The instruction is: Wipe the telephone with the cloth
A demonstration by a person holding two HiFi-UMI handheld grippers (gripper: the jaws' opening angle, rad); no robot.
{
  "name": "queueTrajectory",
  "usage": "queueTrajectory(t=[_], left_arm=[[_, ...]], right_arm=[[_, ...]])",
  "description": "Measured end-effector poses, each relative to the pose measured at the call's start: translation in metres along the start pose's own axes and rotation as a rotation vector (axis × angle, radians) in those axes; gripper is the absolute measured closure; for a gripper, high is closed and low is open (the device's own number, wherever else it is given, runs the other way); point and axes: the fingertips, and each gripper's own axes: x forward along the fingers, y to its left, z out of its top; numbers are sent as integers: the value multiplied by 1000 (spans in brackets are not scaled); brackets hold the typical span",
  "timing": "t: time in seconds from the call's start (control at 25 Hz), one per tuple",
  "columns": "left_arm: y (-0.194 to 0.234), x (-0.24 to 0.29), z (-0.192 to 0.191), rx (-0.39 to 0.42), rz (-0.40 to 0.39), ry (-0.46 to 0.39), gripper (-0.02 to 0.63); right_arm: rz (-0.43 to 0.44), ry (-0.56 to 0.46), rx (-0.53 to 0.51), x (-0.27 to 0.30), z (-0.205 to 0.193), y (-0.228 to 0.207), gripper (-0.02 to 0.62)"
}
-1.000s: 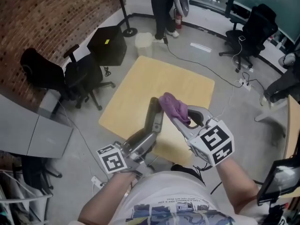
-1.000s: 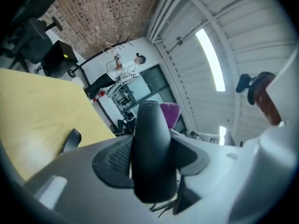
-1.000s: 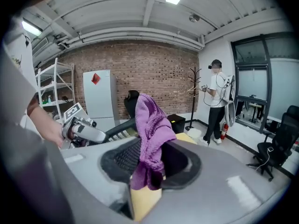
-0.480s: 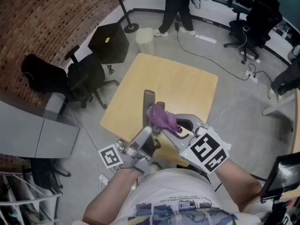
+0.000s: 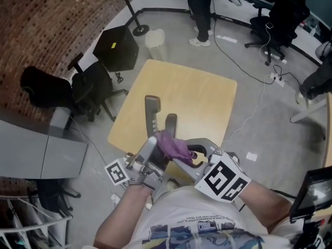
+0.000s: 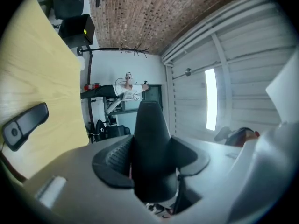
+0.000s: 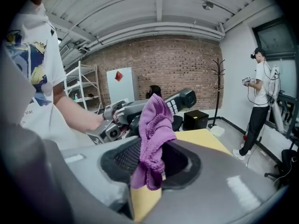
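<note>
My left gripper point(image 5: 154, 153) is shut on the lower end of a dark grey telephone handset point(image 5: 170, 124), which sticks up and away over the yellow table point(image 5: 202, 95). In the left gripper view the handset point(image 6: 149, 134) fills the gap between the jaws. My right gripper point(image 5: 185, 152) is shut on a bunched purple cloth point(image 5: 170, 145), and the cloth lies against the handset just above the left jaws. In the right gripper view the cloth point(image 7: 153, 125) hangs from the jaws, with the handset's keypad point(image 7: 174, 105) right behind it.
A second dark phone piece point(image 5: 151, 113) lies on the table, also in the left gripper view point(image 6: 25, 124). Black office chairs point(image 5: 88, 84), a black box point(image 5: 116, 48) and a white bin point(image 5: 155, 38) stand beyond the table. A person point(image 5: 199, 9) stands at the far side, and cables cross the floor.
Both grippers have drawn down and back towards my body. The cloth has slid from the handset's upper part down to its lower end. The dark piece on the table has come into sight.
</note>
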Motion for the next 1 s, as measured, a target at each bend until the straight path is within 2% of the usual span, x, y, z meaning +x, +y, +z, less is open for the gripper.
queueTrajectory(t=[0.32,0.72,1.0], left_arm=[[-9,2,7,4,-39,-14,355],[-21,-12,-6,-12,-70,23,355],[-28,-31,-8,-24,-80,41,356]], right_arm=[[44,33,-48,-11,-11,12,479],[-135,-43,16,-15,15,-43,479],[-165,-51,20,7,28,-30,479]])
